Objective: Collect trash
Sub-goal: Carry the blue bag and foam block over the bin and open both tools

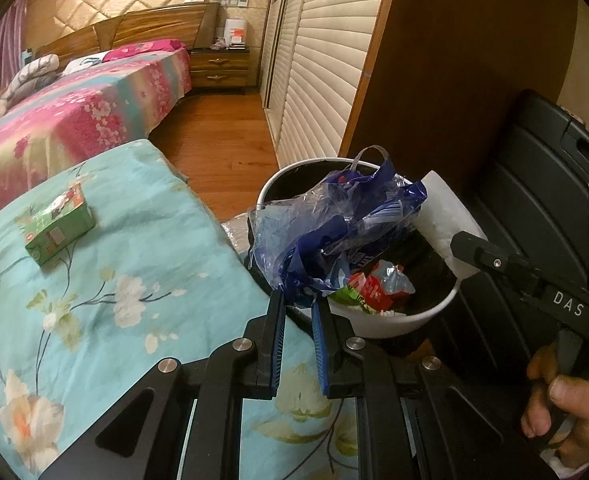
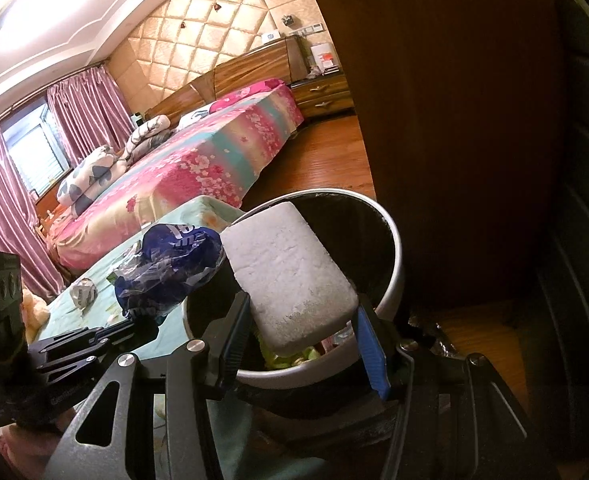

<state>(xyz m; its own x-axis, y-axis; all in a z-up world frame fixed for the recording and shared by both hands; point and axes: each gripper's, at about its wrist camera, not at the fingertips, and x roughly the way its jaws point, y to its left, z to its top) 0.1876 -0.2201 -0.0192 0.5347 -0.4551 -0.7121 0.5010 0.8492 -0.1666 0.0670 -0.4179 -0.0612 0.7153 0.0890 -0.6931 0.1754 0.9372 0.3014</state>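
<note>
My left gripper (image 1: 297, 300) is shut on a crumpled blue and clear plastic bag (image 1: 334, 220), which hangs over the near rim of a white bin (image 1: 414, 316) with a dark liner. Red and green wrappers (image 1: 378, 284) lie inside the bin. My right gripper (image 2: 302, 308) is shut on a white foam block (image 2: 290, 272), held tilted over the bin's (image 2: 390, 240) opening. The right wrist view also has the plastic bag (image 2: 166, 268) and the left gripper (image 2: 134, 328) at the left. On the turquoise floral cover (image 1: 134, 264) lie a green carton (image 1: 60, 226) and a crumpled paper (image 2: 83, 290).
A bed with a pink cover (image 1: 74, 120) stands behind, with wooden floor (image 1: 222, 140) between it and the bin. A dark wardrobe side (image 1: 454, 80) and a black hard case (image 1: 534, 200) rise close behind and right of the bin. A hand (image 1: 566, 408) grips the right tool.
</note>
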